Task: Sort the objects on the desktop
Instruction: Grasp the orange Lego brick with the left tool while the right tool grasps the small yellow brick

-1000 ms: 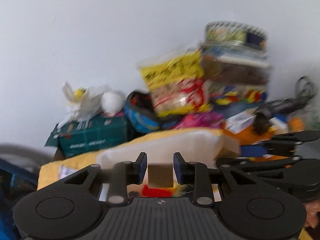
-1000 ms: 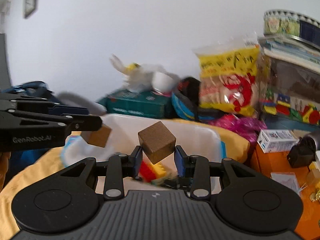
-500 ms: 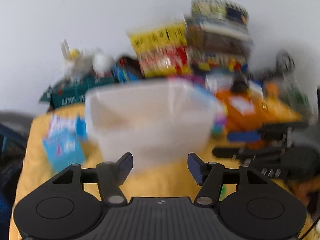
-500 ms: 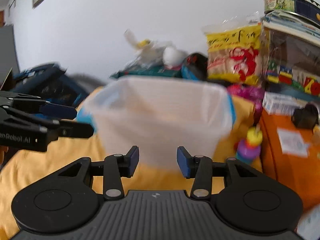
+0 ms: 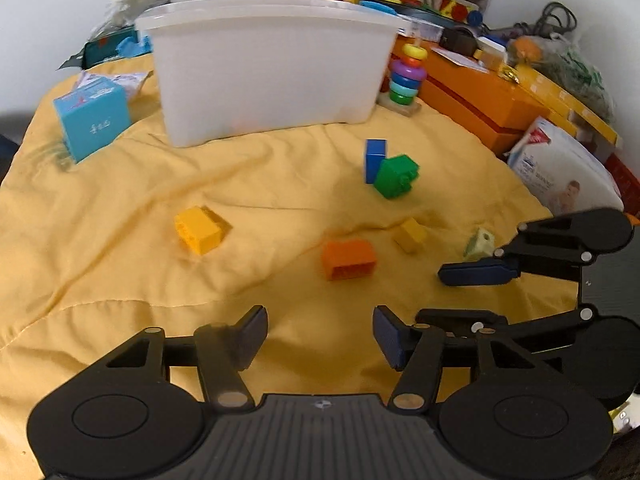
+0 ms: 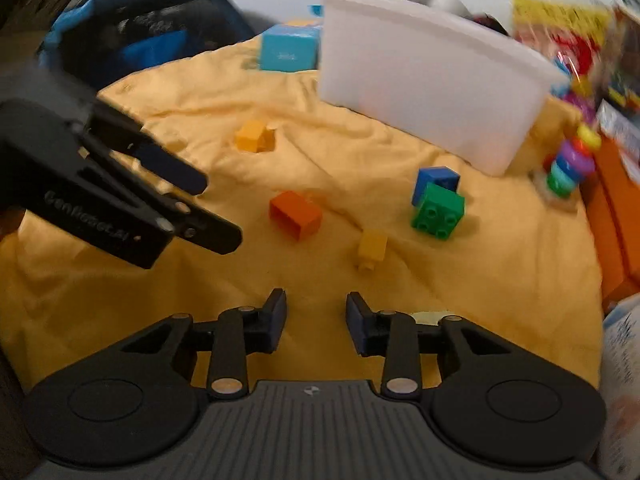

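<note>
Both grippers left bin [image 5: 264, 68]; blocks [image 5: 348, 260] beyond fingers [image 5: 250, 336].

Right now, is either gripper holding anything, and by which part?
Nothing is held. The left gripper and right gripper are both empty above the yellow cloth, jaws closing.

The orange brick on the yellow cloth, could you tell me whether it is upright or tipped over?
Tipped: the orange brick lies on its side, hollow underside facing sideways.

- ring-stacker toy [image 5: 407, 76], upright, just right of bin
- light-blue carton [image 5: 91, 118], tilted on yellow cloth [image 5: 120, 220]
- orange box [image 5: 480, 100], far right
- white wipes pack [image 5: 560, 168]
- yellow-red snack bag [image 6: 560, 28], blurred
</note>
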